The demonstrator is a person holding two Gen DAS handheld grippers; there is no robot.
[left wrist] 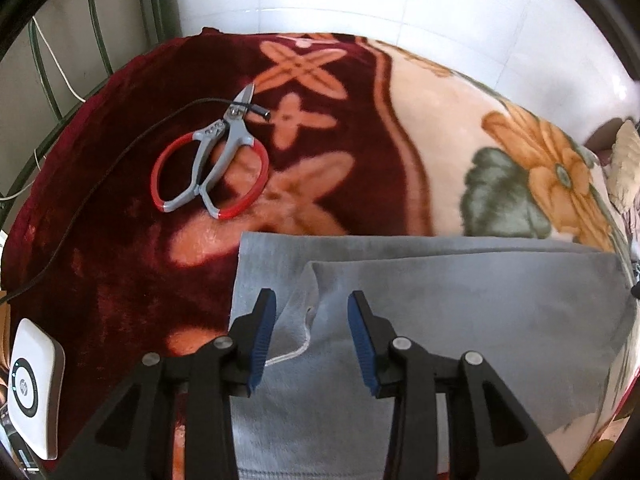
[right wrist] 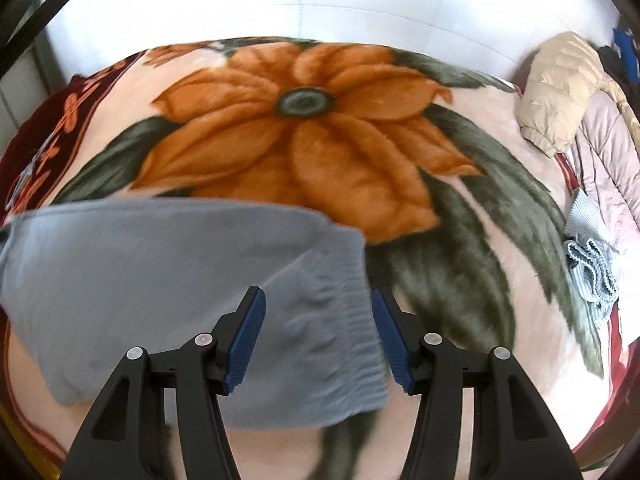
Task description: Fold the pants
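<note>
The grey fleece pants [left wrist: 460, 304] are seen laid folded on a plush floral blanket [left wrist: 420, 160] of maroon, cream and orange, at its near edge; the left gripper [left wrist: 312, 338] is held over the waist end with its jaws parted, a white drawstring [left wrist: 298, 350] lying between them, nothing being pinched; the right gripper [right wrist: 318, 338] is held wide over the ribbed cuff [right wrist: 340, 344], apparently clear of the cloth, though the view is blurred; red-handled grey shears [left wrist: 212, 168] are seen further left.
</note>
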